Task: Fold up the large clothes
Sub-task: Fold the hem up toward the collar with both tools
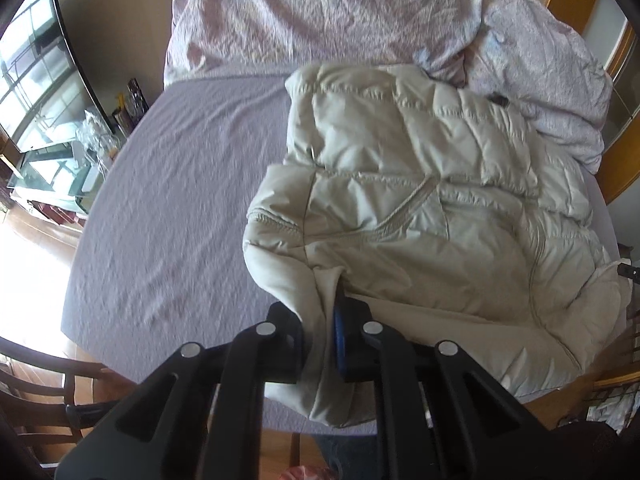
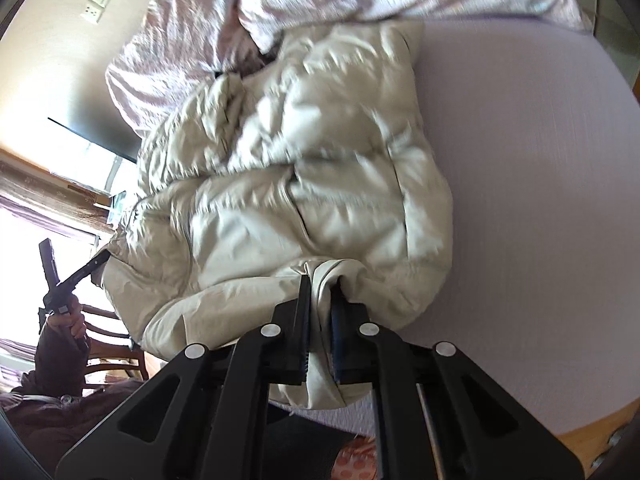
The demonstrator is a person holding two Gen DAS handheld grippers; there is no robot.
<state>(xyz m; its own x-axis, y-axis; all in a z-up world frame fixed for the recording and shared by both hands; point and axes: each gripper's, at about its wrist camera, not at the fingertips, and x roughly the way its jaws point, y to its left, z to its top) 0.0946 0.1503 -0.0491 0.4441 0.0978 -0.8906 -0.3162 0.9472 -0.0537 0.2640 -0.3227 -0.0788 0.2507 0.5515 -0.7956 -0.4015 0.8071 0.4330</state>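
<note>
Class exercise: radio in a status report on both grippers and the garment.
Left hand-held gripper and right hand-held gripper both shut on cream quilted puffer jacket. Jacket bunched on lilac bedsheet. Pink patterned duvet touches jacket's far edge.

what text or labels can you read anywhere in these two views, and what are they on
None can be read.
The cream puffer jacket shows no readable label; a small dark tag near its collar is too small to make out.
The wall socket plate shows no legible marking.
The left gripper and right gripper show no printing.
</note>
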